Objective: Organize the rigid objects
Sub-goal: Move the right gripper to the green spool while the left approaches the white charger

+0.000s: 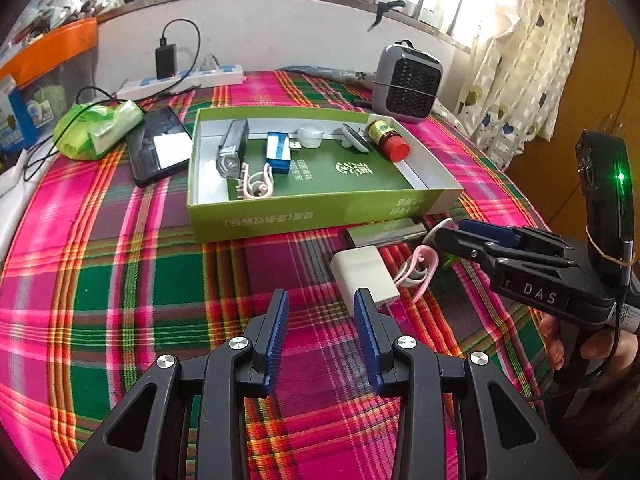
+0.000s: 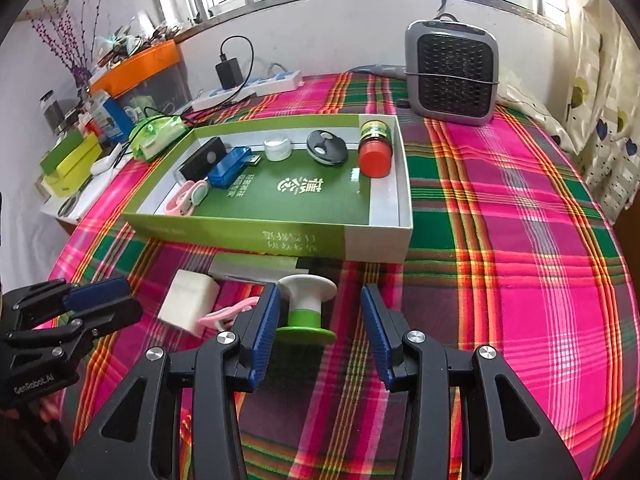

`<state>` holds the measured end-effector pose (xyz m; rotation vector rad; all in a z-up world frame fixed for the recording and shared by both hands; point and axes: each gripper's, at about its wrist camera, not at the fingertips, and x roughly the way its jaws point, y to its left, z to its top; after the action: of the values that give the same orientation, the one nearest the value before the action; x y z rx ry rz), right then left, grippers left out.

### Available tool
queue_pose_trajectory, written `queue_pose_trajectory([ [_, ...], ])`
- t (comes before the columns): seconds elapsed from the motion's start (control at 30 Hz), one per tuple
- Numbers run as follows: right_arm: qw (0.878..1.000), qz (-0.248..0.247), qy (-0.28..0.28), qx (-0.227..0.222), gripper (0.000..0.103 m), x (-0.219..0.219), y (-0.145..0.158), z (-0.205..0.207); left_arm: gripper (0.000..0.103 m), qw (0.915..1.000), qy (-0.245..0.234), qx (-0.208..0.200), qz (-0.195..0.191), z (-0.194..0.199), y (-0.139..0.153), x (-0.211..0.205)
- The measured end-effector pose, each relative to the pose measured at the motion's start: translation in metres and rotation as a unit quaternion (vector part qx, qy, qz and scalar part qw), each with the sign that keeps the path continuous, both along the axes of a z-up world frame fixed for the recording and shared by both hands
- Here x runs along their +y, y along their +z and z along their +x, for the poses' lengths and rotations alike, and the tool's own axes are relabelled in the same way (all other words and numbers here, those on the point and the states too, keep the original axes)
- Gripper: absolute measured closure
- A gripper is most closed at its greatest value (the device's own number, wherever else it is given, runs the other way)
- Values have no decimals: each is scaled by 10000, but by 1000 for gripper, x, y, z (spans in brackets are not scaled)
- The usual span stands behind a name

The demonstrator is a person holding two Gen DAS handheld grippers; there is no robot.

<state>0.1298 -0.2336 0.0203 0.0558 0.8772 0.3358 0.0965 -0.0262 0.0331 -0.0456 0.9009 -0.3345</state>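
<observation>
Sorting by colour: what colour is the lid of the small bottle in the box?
Red lid, clearest in the right wrist view.

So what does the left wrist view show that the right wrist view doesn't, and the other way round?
Only the left wrist view shows the black phone lying left of the green box, and the hand holding the right gripper.

Only the right wrist view shows the green-and-white spool plainly, standing between the right gripper's open fingers, plus the purple twigs by the wall.

Both show the box, the red-capped bottle inside it, the white charger block, the pink clip, the grey heater and the plaid cloth.
</observation>
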Motion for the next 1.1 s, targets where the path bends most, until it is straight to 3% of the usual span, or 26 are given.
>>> queue_pose_trajectory([
  [0.77,9976,-629,271,100,60,7,-7,1,67,9999,29,139,-48,9,-2,-15],
  [0.9,9978,-599,286,73,70,4,-7,2,66,9999,30,150,-47,11,-2,-19],
  [1.1,9984,-524,220,54,70,-3,-7,3,65,9998,36,178,-29,14,-3,-24],
])
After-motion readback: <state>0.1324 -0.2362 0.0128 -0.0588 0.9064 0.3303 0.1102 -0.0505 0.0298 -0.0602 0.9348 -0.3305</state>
